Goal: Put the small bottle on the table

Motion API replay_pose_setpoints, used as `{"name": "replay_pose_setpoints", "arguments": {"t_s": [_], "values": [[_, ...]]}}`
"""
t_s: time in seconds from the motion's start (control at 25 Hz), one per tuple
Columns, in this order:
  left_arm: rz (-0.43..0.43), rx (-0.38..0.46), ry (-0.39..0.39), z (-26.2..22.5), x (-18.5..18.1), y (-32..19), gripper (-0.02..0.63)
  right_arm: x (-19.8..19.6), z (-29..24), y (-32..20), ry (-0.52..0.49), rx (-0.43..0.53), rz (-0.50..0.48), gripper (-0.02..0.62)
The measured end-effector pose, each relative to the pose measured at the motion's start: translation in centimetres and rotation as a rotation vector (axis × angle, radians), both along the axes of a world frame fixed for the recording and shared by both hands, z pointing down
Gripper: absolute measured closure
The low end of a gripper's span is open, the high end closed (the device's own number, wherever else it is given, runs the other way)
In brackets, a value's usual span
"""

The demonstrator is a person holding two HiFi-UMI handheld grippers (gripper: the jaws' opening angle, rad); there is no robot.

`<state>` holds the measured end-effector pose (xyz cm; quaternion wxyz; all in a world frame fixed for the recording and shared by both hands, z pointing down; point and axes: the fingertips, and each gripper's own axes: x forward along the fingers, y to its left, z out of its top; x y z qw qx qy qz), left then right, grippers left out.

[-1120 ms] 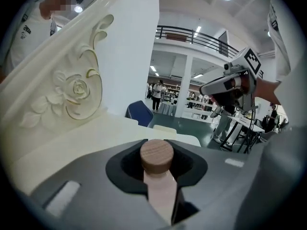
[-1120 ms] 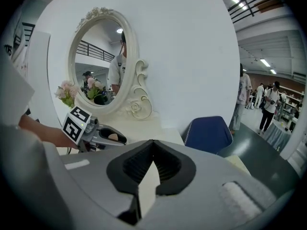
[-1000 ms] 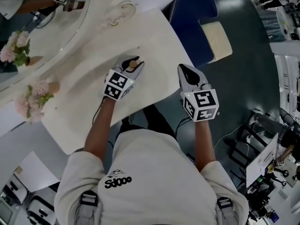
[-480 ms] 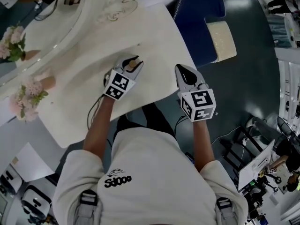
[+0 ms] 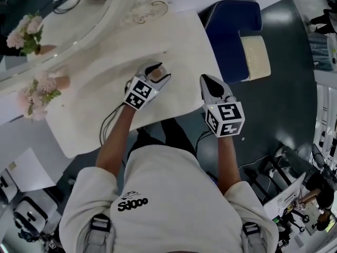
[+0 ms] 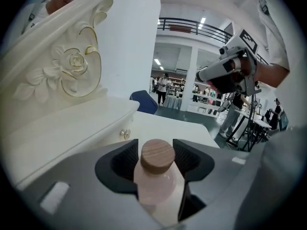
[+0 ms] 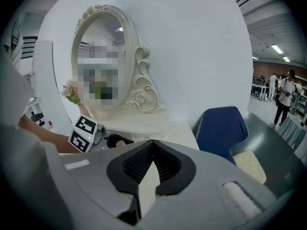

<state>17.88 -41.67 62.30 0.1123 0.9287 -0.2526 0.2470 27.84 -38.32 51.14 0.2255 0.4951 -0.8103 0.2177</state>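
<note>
Left hand-held gripper (image 5: 157,70) opening around bottle (image 6: 156,176), evidently releasing it to stand on surface (image 5: 95,109); right hand-held gripper (image 5: 206,80) clenched, empty, idle alongside.

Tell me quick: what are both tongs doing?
Left tongs: opening, small bottle standing between them, pads just off it.
Right tongs: closed, holding nothing.
</note>
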Motion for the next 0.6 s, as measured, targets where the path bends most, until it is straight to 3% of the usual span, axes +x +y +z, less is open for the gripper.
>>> {"name": "replay_pose_setpoints", "arguments": {"t_s": [0.16,0.36,0.48,0.6], "values": [[-0.052,-0.047,0.054,-1.5,-1.5,-0.1,0.333,-0.7,-1.2,-0.3,-0.004,0.027,-0.018,0.594],[-0.078,0.041,0.157,-6.0,-5.4,0.3,0.316,-2.8,-2.8,0.1,0.007,0.071,-0.053,0.594],[-0.061,0.074,0.223,-9.4,-7.6,1.6,0.332,-4.3,-3.6,1.2,0.019,0.085,-0.066,0.594],[-0.058,0.118,0.247,-12.6,-10.1,3.2,0.402,-5.8,-5.0,2.4,0.029,0.115,-0.071,0.594]]}}
